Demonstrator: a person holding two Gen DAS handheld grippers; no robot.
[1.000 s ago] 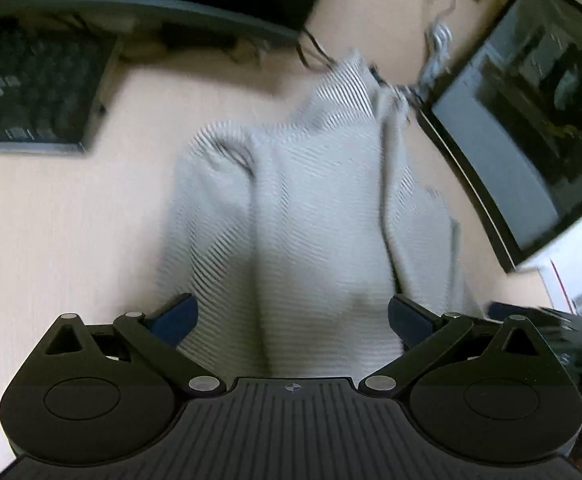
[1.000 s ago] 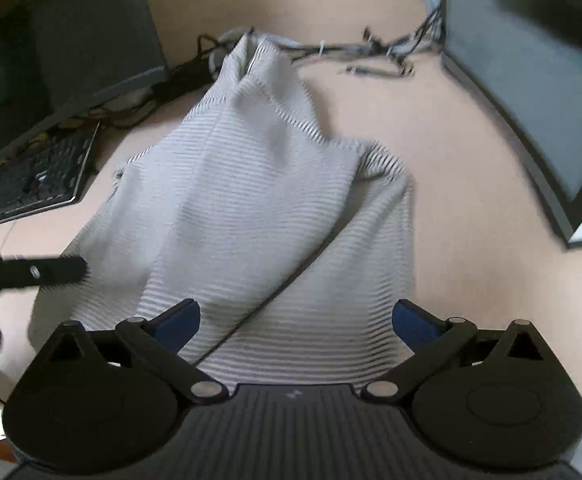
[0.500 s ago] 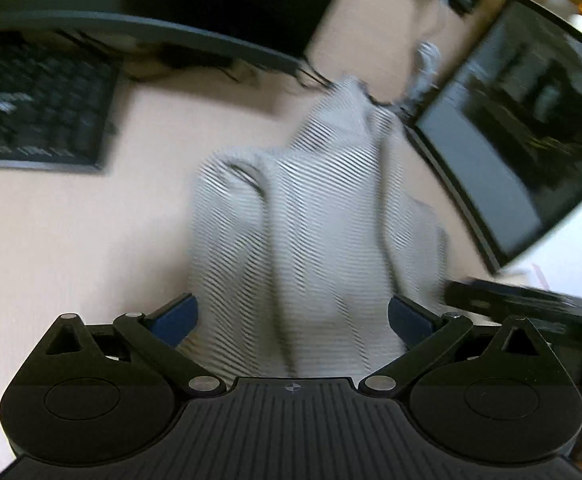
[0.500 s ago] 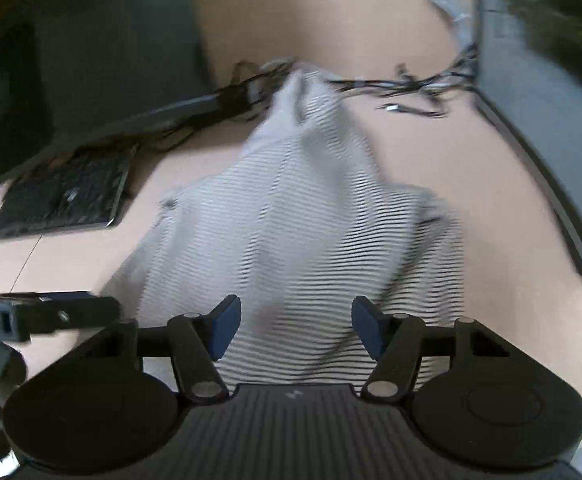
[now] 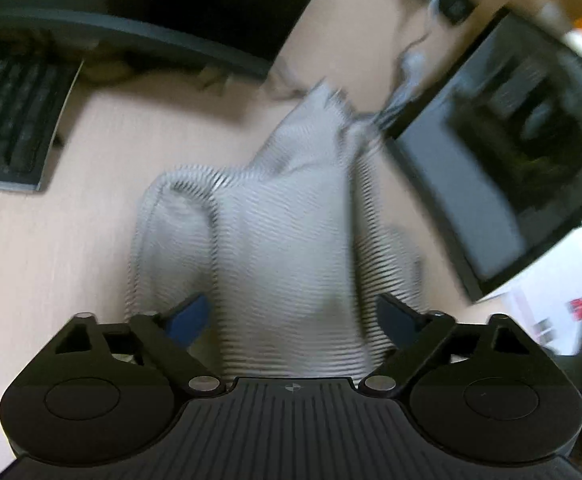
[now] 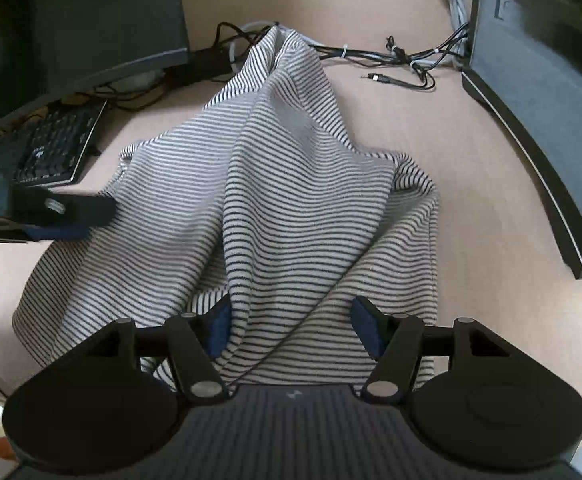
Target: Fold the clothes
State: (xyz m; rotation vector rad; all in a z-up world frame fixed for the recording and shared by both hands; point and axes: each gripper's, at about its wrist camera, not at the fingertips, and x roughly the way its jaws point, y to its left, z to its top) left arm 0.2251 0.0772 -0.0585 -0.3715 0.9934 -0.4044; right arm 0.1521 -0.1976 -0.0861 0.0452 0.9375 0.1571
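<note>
A black-and-white striped shirt [image 6: 291,208] lies crumpled on the beige desk [image 6: 471,184], with a raised fold running up its middle. It also shows, blurred, in the left wrist view [image 5: 283,248]. My right gripper [image 6: 291,326] is open over the shirt's near hem, its blue pads [image 6: 365,328] on either side of the raised fold. My left gripper [image 5: 293,320] is open above the shirt's near edge, with cloth between its fingers. The left gripper also shows at the left of the right wrist view [image 6: 63,216].
A black keyboard [image 6: 59,148] and a dark monitor base [image 6: 91,64] stand at the far left. A second monitor [image 6: 543,92] stands on the right. Tangled cables [image 6: 395,60] lie behind the shirt. Papers [image 5: 543,312] lie at the desk's right.
My right gripper's fingers have narrowed from wide open and dropped onto the shirt's fold. My left gripper has swung, stays open, and its view is blurred by motion.
</note>
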